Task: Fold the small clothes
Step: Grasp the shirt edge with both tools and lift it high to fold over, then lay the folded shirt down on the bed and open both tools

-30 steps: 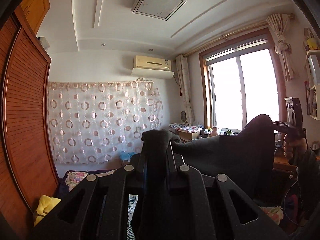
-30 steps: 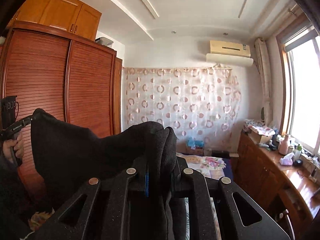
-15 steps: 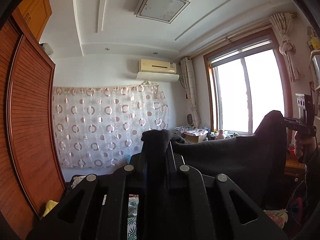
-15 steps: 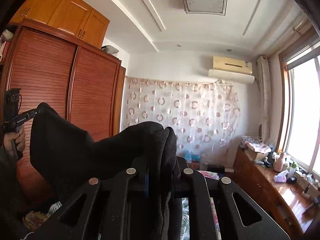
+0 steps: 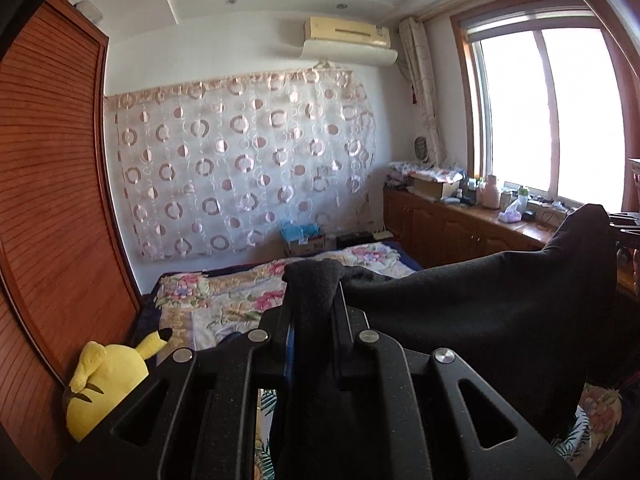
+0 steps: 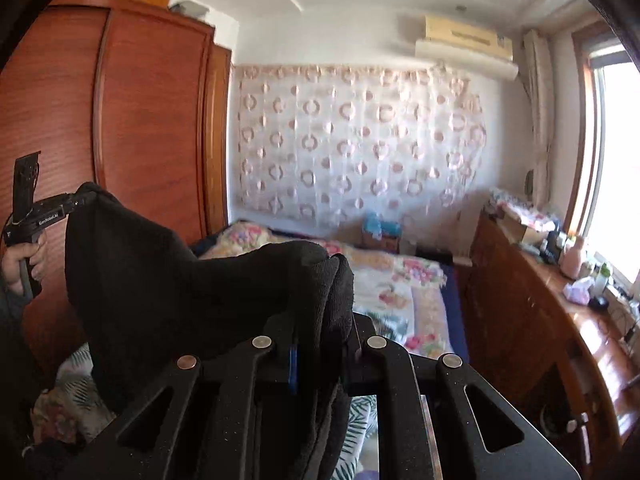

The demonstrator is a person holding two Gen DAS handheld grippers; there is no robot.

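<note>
Left wrist view: left claw point(image 5: 314, 304) clamped on a bunched corner of the black garment point(image 5: 480, 312), fingertips buried in the cloth and impossible to make out. Black fabric stretched in the air from there to the right, above the bed point(image 5: 224, 300) with its floral cover. Far corner pinched by the right claw point(image 5: 614, 224), cut off by the frame edge so only its dark tips show. Lower part of the garment hidden behind the claw body. Yellow plush toy point(image 5: 104, 384) at lower left against the wooden wardrobe point(image 5: 48, 200), partly masked by the claw frame. Clutter on the low cabinet point(image 5: 460, 224) under the window point(image 5: 548, 112) too small to name. Patterned curtain point(image 5: 240, 176) on the back wall, air conditioner point(image 5: 346, 38) above it.

Right wrist view: right claw point(image 6: 320, 300) gripping another bunched corner of the same garment point(image 6: 160, 280), tips swallowed by folds. Cloth rising leftward to the left claw point(image 6: 78, 202), held by a hand point(image 6: 22, 264) half cut off at the edge. Picture slightly blurred; bed point(image 6: 400, 288) visible only beyond the fabric, wardrobe point(image 6: 152, 120) behind.
</note>
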